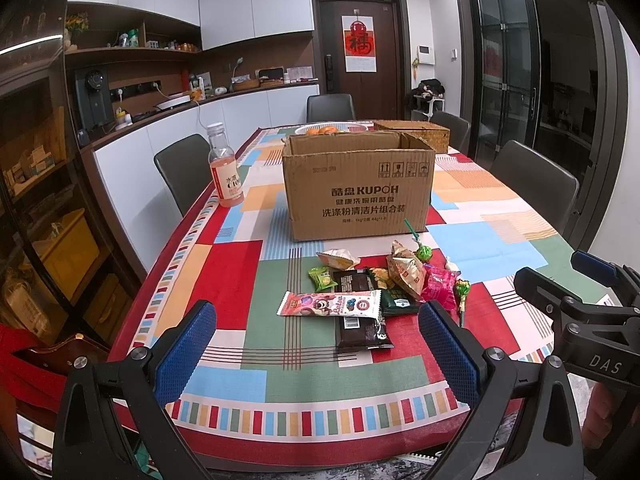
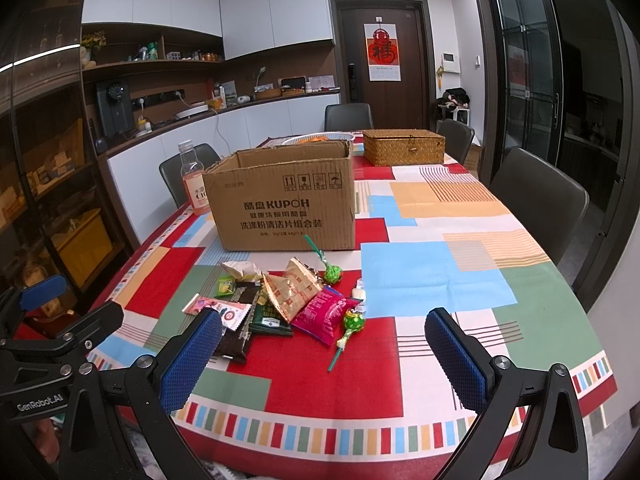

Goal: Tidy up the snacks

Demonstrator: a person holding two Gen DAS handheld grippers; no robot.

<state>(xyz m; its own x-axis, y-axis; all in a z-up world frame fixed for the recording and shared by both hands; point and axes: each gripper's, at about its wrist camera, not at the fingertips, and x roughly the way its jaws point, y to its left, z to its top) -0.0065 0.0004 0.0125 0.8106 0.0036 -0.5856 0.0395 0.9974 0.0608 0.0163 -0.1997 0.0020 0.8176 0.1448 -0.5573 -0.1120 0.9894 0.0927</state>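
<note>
A heap of snack packets (image 1: 372, 292) (image 2: 276, 300) lies on the patterned tablecloth in front of an open cardboard box (image 1: 358, 188) (image 2: 284, 196). It holds a pink strawberry bar (image 1: 330, 303), dark chocolate packs (image 1: 362, 330), a tan crinkled bag (image 2: 290, 292), a magenta packet (image 2: 326, 316) and green lollipops (image 2: 354, 322). My left gripper (image 1: 316, 348) hovers open near the table's front edge, the heap just beyond its fingers. My right gripper (image 2: 324, 356) is open too, to the right of the heap, empty.
A pink drink bottle (image 1: 224, 172) stands left of the box. Behind the box sit a woven basket (image 2: 404, 146) and a white bowl of oranges (image 1: 328, 130). Dark chairs (image 1: 536, 184) ring the table (image 2: 440, 272). A counter runs along the left wall.
</note>
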